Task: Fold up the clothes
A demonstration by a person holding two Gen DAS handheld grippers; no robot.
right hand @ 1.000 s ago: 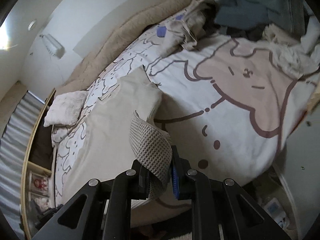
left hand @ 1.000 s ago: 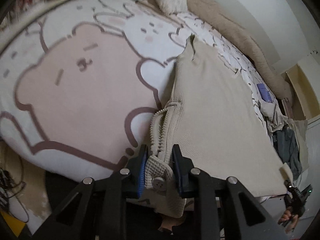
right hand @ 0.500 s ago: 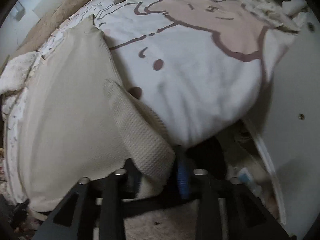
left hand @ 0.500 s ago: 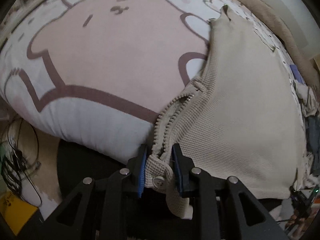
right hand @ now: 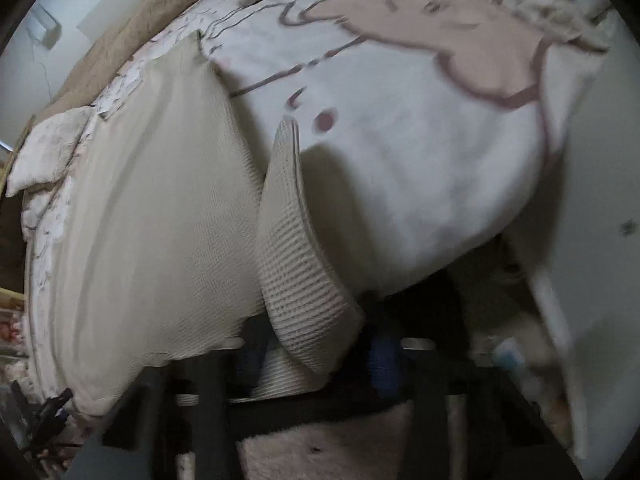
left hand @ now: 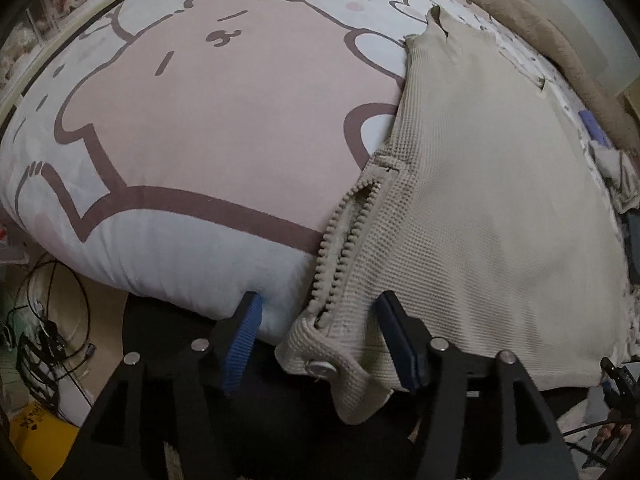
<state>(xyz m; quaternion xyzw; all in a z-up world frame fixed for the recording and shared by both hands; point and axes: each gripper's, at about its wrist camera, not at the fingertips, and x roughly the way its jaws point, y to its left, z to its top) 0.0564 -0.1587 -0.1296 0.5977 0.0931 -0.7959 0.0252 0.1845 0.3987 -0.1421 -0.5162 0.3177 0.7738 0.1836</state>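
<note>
Beige waffle-knit garment (left hand: 480, 200) lies spread on the bed (left hand: 200, 120), its zip corner loose between the released jaws of the left gripper (left hand: 320, 320). Right gripper (right hand: 316, 360) is blurred, jaws apparently parted around the other corner; laying-out looks done, so next regrasp an edge to fold.

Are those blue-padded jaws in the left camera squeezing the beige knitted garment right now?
No, the left gripper has its jaws spread apart, and the beige waffle-knit garment lies loose between them.

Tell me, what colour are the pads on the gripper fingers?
Blue, ribbed pads on black fingers, clearest in the left wrist view.
</note>
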